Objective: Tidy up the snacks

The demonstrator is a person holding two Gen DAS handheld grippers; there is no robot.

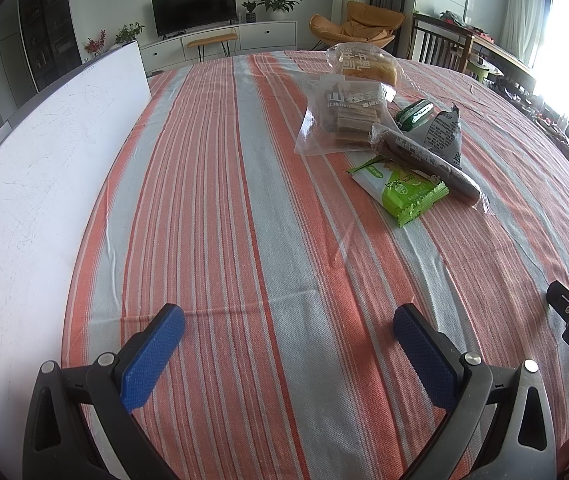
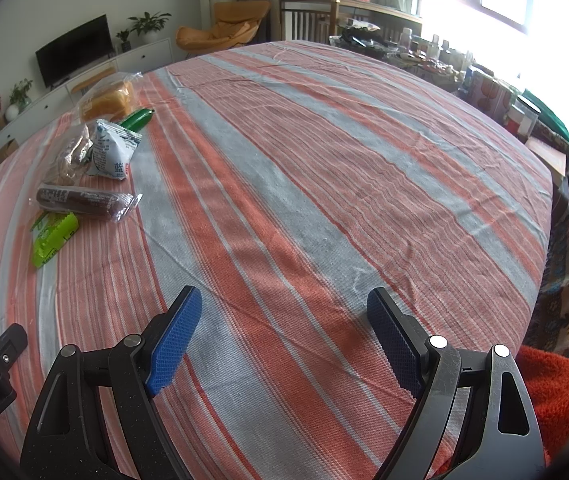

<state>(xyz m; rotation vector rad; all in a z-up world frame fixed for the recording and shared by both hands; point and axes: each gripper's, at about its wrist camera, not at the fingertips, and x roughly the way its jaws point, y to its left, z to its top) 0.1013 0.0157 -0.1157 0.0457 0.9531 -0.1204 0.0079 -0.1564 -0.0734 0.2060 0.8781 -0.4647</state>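
Right now both tools hover low over the striped tablecloth point(image 1: 244, 200), nothing held. Left gripper point(image 1: 289, 332) jaws spread wide, empty; right gripper point(image 2: 284, 320) same, wide and empty.

Snacks sit in one loose cluster well ahead of both: bread bag point(image 1: 368, 66) farthest, clear bag of brown bars point(image 1: 344, 120) next, small green packet point(image 1: 414, 112) and grey-white pouch point(image 1: 444, 136) beside it, dark sausage-shaped pack point(image 1: 424, 160) lying across the lime-green wafer pack point(image 1: 404, 194).

Risks, as I judge them: items overlap, so grabbing the wafer pack first would likely drag the dark pack along. Slick film could slip from the pads point(image 1: 152, 356), and the cloth could bunch if a jaw digs in. Bread would squash under a hard pinch.

Hard to tell: no bin or tray is visible. A white board point(image 1: 44, 160) stands at the left; what's behind it is hidden. Labels are mostly unreadable.
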